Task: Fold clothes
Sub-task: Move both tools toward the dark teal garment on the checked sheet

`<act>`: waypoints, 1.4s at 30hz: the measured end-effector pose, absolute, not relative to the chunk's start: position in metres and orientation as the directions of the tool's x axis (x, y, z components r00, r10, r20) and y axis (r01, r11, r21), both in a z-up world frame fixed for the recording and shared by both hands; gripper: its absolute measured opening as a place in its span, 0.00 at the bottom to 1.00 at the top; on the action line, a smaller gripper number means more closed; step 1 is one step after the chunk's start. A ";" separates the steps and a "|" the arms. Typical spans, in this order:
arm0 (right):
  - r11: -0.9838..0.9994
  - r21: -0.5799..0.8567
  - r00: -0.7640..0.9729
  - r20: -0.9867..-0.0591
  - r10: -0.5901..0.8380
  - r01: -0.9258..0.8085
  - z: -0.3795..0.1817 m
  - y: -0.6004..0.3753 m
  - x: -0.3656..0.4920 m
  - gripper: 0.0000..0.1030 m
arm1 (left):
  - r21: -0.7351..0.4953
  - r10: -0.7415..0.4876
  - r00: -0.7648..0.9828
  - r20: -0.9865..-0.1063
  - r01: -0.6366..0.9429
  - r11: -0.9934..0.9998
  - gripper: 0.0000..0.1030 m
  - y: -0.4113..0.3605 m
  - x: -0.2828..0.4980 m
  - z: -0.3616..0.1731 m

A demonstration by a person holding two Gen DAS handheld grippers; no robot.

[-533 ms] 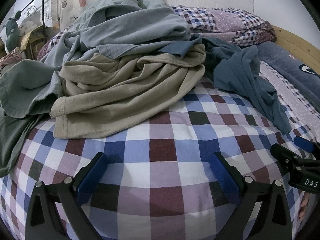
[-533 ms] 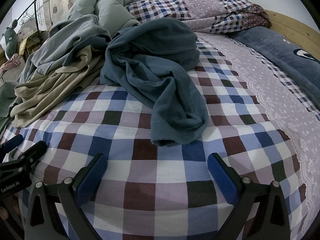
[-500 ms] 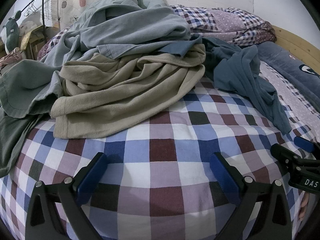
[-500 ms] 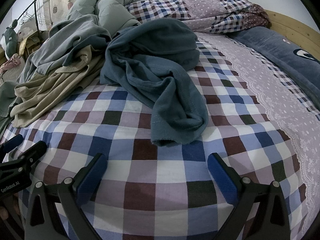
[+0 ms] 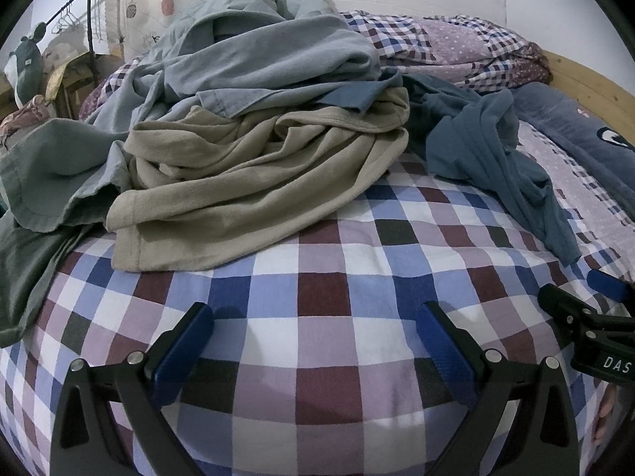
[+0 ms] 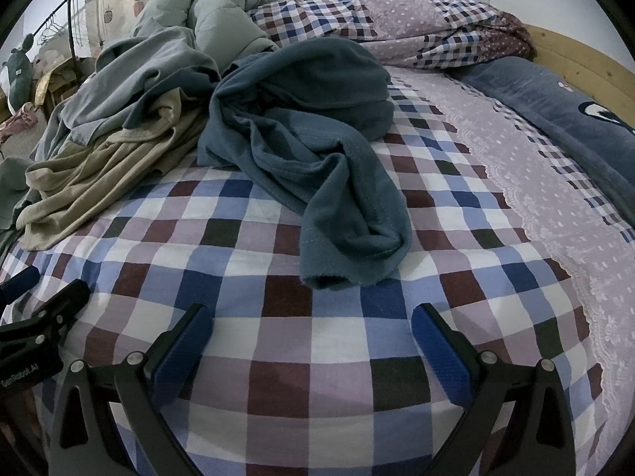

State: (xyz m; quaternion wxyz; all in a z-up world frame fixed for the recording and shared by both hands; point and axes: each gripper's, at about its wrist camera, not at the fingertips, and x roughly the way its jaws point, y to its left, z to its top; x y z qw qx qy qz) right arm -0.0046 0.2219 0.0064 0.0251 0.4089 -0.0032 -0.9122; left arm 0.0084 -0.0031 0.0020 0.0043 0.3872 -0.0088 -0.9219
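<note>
While unfolded clothes lie heaped on a checked bed (image 5: 325,297), the left gripper (image 5: 313,329) and right gripper (image 6: 309,325) hover low over bare sheet, fingers spread wide and holding nothing. A beige shirt (image 5: 246,182) sprawls just ahead of the left gripper, under a grey-blue garment (image 5: 270,59) and beside a green one (image 5: 43,174) draped off the bed's edge. A teal shirt (image 6: 317,150) lies crumpled ahead of the right gripper, its hem near the fingers but apart from them. A folded quilt (image 6: 397,27) and a navy pillow (image 6: 555,107) sit beyond.
</note>
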 end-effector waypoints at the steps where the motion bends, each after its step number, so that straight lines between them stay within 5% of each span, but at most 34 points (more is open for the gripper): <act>1: -0.999 0.029 -0.664 -0.746 -0.051 0.044 0.006 0.223 -0.004 1.00 | 0.018 -0.013 -0.700 -0.714 0.000 -1.000 1.00 -0.003 0.008 0.002; 20: -0.994 0.097 -0.659 -0.744 -0.110 0.056 0.016 0.232 -0.004 1.00 | -0.110 0.072 -0.780 -0.622 -0.004 -0.994 1.00 -0.014 0.013 0.033; 32: -0.987 0.109 -0.753 -0.638 -0.158 0.114 0.054 0.240 0.003 1.00 | -0.135 0.147 -0.809 -0.569 -0.084 -0.987 1.00 -0.001 0.025 0.047; 42: -0.986 0.063 -0.760 -0.630 -0.159 0.155 0.055 0.227 0.005 0.87 | -0.134 0.159 -0.816 -0.556 -0.101 -0.986 1.00 -0.001 0.029 0.052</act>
